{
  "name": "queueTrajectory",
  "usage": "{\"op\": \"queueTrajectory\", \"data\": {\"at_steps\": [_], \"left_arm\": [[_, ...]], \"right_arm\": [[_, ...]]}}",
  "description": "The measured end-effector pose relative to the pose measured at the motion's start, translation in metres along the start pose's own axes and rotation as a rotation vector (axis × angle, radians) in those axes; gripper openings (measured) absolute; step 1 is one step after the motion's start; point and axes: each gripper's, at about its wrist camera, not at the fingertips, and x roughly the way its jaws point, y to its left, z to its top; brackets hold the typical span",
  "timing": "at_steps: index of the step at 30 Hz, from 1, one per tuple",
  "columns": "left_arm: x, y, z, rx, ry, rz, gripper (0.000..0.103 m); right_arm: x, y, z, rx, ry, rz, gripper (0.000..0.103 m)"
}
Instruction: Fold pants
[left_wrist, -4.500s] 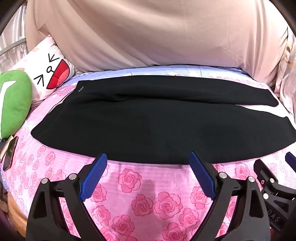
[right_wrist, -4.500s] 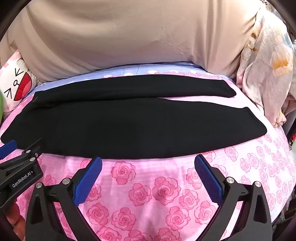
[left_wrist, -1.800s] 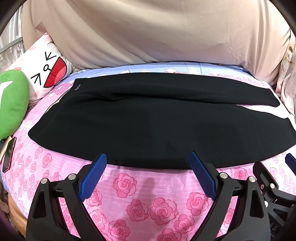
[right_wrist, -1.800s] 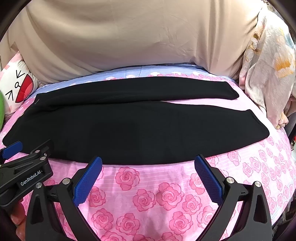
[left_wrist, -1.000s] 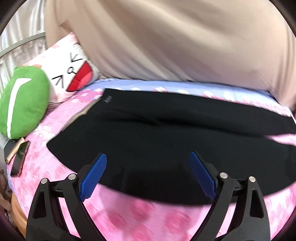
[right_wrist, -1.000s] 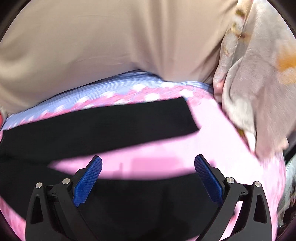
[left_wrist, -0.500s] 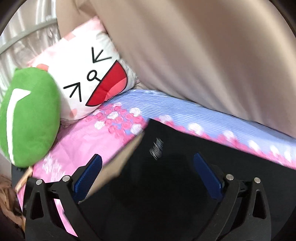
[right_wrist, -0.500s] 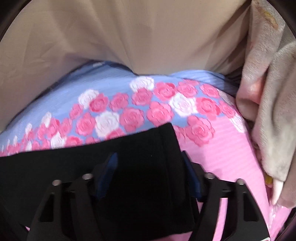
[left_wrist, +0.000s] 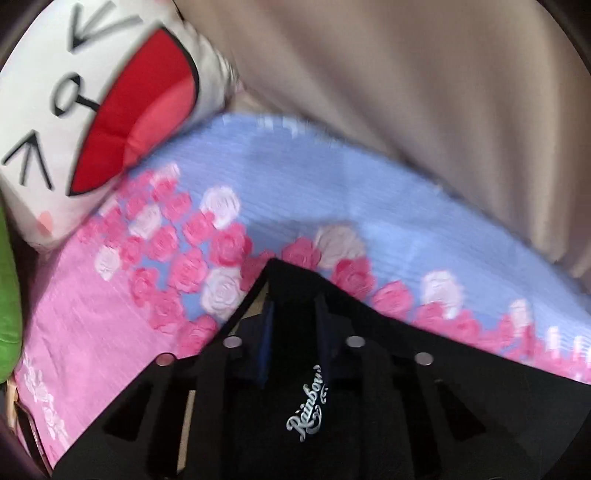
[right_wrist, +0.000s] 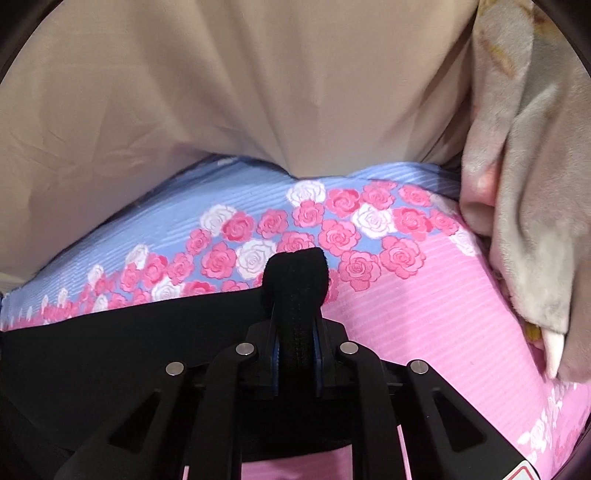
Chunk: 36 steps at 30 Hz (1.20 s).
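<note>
**Both grippers close on the far corners of the pants**

A beige curtain (right_wrist: 258, 92) hangs behind the bed, whose sheet (right_wrist: 424, 302) is pink with a rose band and a blue strip. The black pants (right_wrist: 110, 350) lie spread across it. A white cartoon-face cushion (left_wrist: 92, 110) leans at the left, a green cushion (left_wrist: 7, 288) beside it; a pale plush blanket (right_wrist: 535, 203) bunches at the right.

The left gripper (left_wrist: 293, 325) sits over the waistband corner by the "Rainbow" label (left_wrist: 308, 410), its jaws narrowing with black cloth between them. The right gripper (right_wrist: 295, 347) is closing too, its pads pinching a bunched leg end that sticks up past the fingertips.
</note>
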Motion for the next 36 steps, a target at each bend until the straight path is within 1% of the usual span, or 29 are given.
{"op": "queueTrajectory", "data": {"at_steps": [2,4,6,7,9,10,12,13,14,16,18,19,20,21,22,23,24,27,28,29,30,31,32,33,34,35,36], "left_arm": [[-0.042,0.011,-0.011,-0.007,-0.078,-0.059,0.012],[-0.084,0.027,-0.024,-0.010,-0.132,-0.120,0.011],[-0.126,0.049,-0.043,-0.010,-0.174,-0.173,0.011],[-0.151,0.060,-0.060,0.002,-0.193,-0.188,0.011],[-0.179,0.079,-0.090,0.023,-0.207,-0.190,0.012],[-0.190,0.089,-0.111,0.037,-0.197,-0.177,0.012],[-0.195,0.103,-0.140,0.057,-0.161,-0.142,0.013],[-0.188,0.110,-0.157,0.067,-0.123,-0.112,0.015],[-0.180,0.114,-0.172,0.079,-0.084,-0.086,0.018],[-0.160,0.123,-0.194,0.080,-0.019,-0.048,0.026],[-0.149,0.127,-0.210,0.066,0.007,0.013,0.034],[-0.149,0.130,-0.216,0.046,0.003,0.024,0.043],[-0.153,0.132,-0.220,0.019,-0.004,0.006,0.057],[-0.160,0.135,-0.227,-0.003,-0.014,-0.023,0.066],[-0.167,0.135,-0.228,-0.032,-0.027,-0.077,0.083],[-0.171,0.134,-0.227,-0.060,-0.033,-0.119,0.090],[-0.172,0.131,-0.226,-0.089,-0.026,-0.169,0.090],[-0.156,0.115,-0.218,-0.127,0.036,-0.261,0.090],[-0.149,0.111,-0.215,-0.142,0.056,-0.280,0.089],[-0.141,0.105,-0.213,-0.159,0.081,-0.294,0.083],[-0.128,0.100,-0.211,-0.182,0.112,-0.315,0.076],[-0.121,0.098,-0.209,-0.196,0.131,-0.307,0.056],[-0.115,0.098,-0.208,-0.211,0.137,-0.271,0.034],[-0.113,0.100,-0.206,-0.215,0.131,-0.227,0.005],[-0.114,0.105,-0.204,-0.230,0.133,-0.246,0.006],[-0.122,0.114,-0.202,-0.249,0.128,-0.281,0.006],[-0.135,0.122,-0.200,-0.249,0.109,-0.287,0.006]], "right_arm": [[-0.016,0.003,0.000,-0.002,-0.042,0.013,0.012],[-0.048,0.002,-0.004,-0.006,-0.100,0.056,0.012],[-0.076,0.002,-0.011,-0.024,-0.141,0.087,0.012],[-0.086,-0.001,-0.016,-0.036,-0.153,0.096,0.011],[-0.110,-0.008,-0.032,-0.071,-0.171,0.102,0.011],[-0.121,-0.014,-0.046,-0.090,-0.172,0.098,0.011],[-0.132,-0.024,-0.068,-0.103,-0.159,0.095,0.012],[-0.134,-0.031,-0.082,-0.103,-0.141,0.088,0.012],[-0.134,-0.037,-0.096,-0.104,-0.118,0.075,0.014],[-0.128,-0.047,-0.121,-0.120,-0.057,0.016,0.021],[-0.126,-0.061,-0.144,-0.102,-0.025,-0.029,0.024],[-0.130,-0.068,-0.150,-0.082,-0.029,-0.032,0.025],[-0.138,-0.077,-0.155,-0.045,-0.038,-0.032,0.031],[-0.146,-0.083,-0.159,-0.019,-0.051,-0.033,0.038],[-0.152,-0.087,-0.162,-0.002,-0.066,-0.035,0.043],[-0.165,-0.089,-0.167,0.008,-0.087,-0.036,0.048],[-0.172,-0.088,-0.170,0.006,-0.098,-0.038,0.050],[-0.193,-0.078,-0.181,0.001,-0.130,-0.006,0.054],[-0.197,-0.074,-0.183,0.002,-0.134,0.009,0.056],[-0.200,-0.068,-0.187,0.002,-0.132,0.032,0.058],[-0.201,-0.065,-0.189,0.002,-0.130,0.039,0.058],[-0.202,-0.060,-0.192,-0.001,-0.127,0.045,0.058],[-0.202,-0.053,-0.196,-0.010,-0.119,0.060,0.058],[-0.201,-0.047,-0.198,-0.016,-0.116,0.066,0.058],[-0.202,-0.043,-0.201,-0.022,-0.114,0.070,0.058],[-0.202,-0.037,-0.203,-0.031,-0.106,0.073,0.058],[-0.202,-0.034,-0.204,-0.036,-0.105,0.070,0.058]]}}
